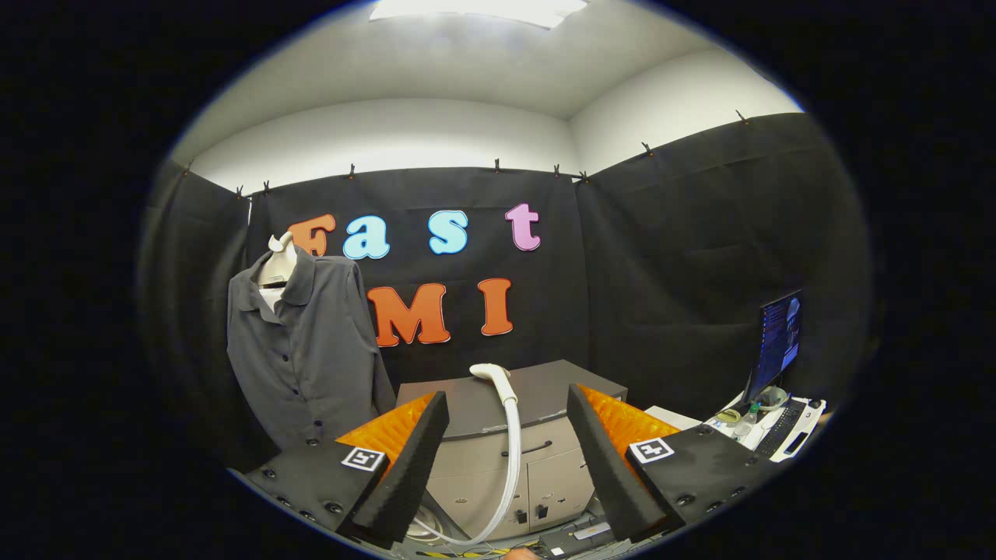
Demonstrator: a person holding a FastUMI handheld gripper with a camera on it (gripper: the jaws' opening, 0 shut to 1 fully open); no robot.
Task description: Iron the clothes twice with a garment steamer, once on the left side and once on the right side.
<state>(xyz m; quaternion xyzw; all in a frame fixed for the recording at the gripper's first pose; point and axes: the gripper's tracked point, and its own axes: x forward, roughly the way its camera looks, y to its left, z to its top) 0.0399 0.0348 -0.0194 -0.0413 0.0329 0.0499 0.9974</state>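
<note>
Jaws of gripper (506, 435) wide, level — steamer head (492, 373) beyond, untouched.

Black cloth walls (669, 257) clipped along top edge, white wall (389, 144) above. White ceiling (467, 74) with bright light panel (475, 9). Grey cabinet (506, 435) with dark top at centre, two lower doors. Off to right, white desk (786, 435) bearing lit monitor (780, 338), keyboard (780, 428), small bottle (745, 422).
</note>
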